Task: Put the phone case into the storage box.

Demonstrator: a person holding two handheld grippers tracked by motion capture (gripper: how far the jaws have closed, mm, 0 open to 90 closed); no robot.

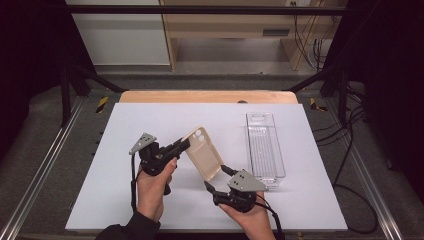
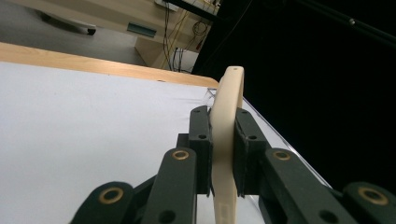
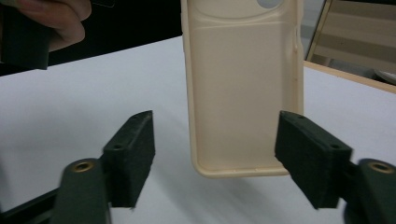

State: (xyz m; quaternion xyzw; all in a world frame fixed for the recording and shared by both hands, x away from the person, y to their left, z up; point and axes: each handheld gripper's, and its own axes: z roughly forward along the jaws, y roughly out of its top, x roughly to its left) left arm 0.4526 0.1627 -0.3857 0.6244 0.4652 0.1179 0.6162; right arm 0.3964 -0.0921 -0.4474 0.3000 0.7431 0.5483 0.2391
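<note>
Right gripper [image 1: 216, 180], jaws spread wide, sits just below the beige phone case [image 1: 204, 152], whose long axis slants down toward it above the white table [image 1: 150, 120], upper end clamped by left gripper [image 1: 184, 145], clear tray [image 1: 264, 145] lying beyond.
</note>
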